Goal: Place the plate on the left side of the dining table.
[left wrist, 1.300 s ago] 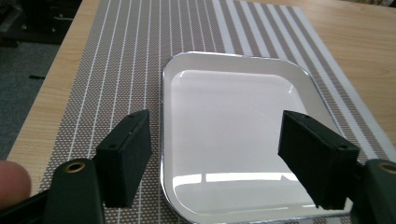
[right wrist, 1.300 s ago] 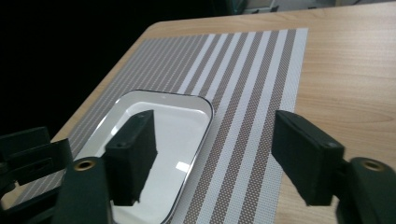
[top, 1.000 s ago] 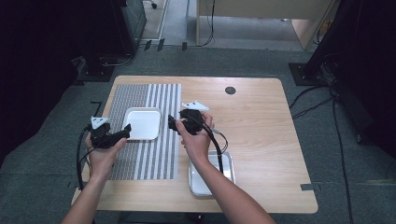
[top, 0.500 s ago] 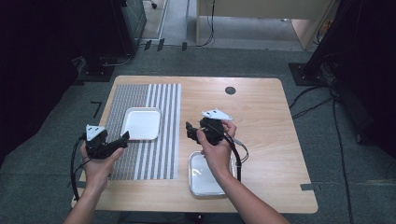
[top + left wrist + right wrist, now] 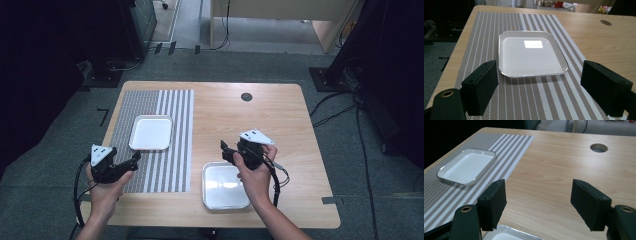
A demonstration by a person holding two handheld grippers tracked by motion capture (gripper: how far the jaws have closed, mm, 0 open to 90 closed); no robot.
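1. In the high view, the left gripper (image 5: 131, 161) is held over the striped mat (image 5: 170, 165), jaws released, near the white tray (image 5: 151, 132).
2. The right gripper (image 5: 537, 202), jaws released and empty, is seen above the second tray (image 5: 225, 186).
3. The table (image 5: 564, 165) hole (image 5: 598, 147) is seen in the right gripper view.

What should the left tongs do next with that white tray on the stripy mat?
Probably ease forward and lower onto the tray's near rim. The left tongs stand open and empty, aimed at the white tray, which lies flat on the striped mat just beyond their tips, untouched.
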